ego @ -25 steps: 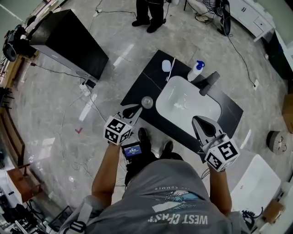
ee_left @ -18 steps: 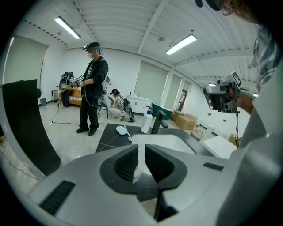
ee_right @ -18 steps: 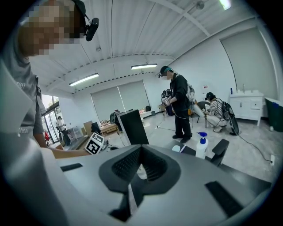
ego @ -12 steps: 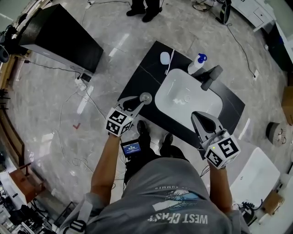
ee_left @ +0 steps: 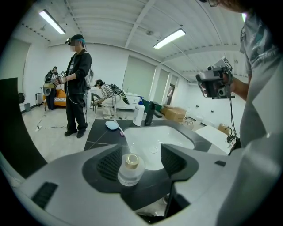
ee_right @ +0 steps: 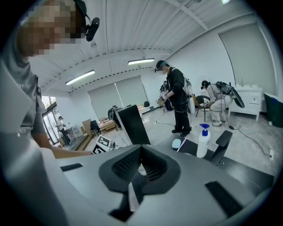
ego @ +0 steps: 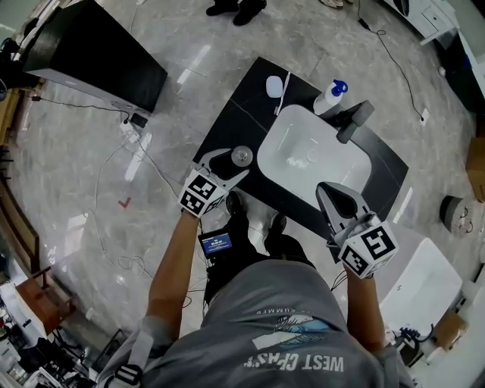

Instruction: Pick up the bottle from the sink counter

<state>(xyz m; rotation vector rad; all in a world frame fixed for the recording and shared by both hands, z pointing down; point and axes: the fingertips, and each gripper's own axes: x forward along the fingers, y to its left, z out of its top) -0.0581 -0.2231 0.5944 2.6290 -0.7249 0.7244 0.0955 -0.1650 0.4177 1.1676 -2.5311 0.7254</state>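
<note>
1. Left gripper (ego: 233, 162): jaws opening, not clamped. They straddle the bottle (ee_left: 130, 170), which stands between the pads. There is a clear gap on the far pad; contact on the near pad cannot be told. The gripper sits low and level at the counter's front-left corner, judged as set to take the bottle by its body.
2. Bottle: small, clear and round with a pale gold cap, upright on the black counter (ego: 227, 129), just beside the basin's left rim. It is not lifted, and the pick-up is judged not yet made.
3. Right gripper (ee_right: 140, 163): jaws closed together with nothing between them. It is held off the counter's front-right edge, apart from the work and apparently idle.
4. Sink basin (ego: 311, 155): white and set into the counter. Its rim lies near the bottle on the right, leaving little room for the far jaw.
5. Faucet (ego: 355, 121): black, at the basin's far edge, well apart from the bottle.
6. Spray bottle (ego: 331, 97): white with a blue head, beside the faucet. It is no obstacle.
7. Pale oval item (ego: 273, 86) and thin white stick (ego: 286, 91): at the counter's far-left end, identity uncertain.
8. Black cabinet (ego: 91, 57) and floor cables (ego: 136, 136): left of the counter, clear of the reach.
9. Bystander's shoes (ego: 235, 7): beyond the counter.
</note>
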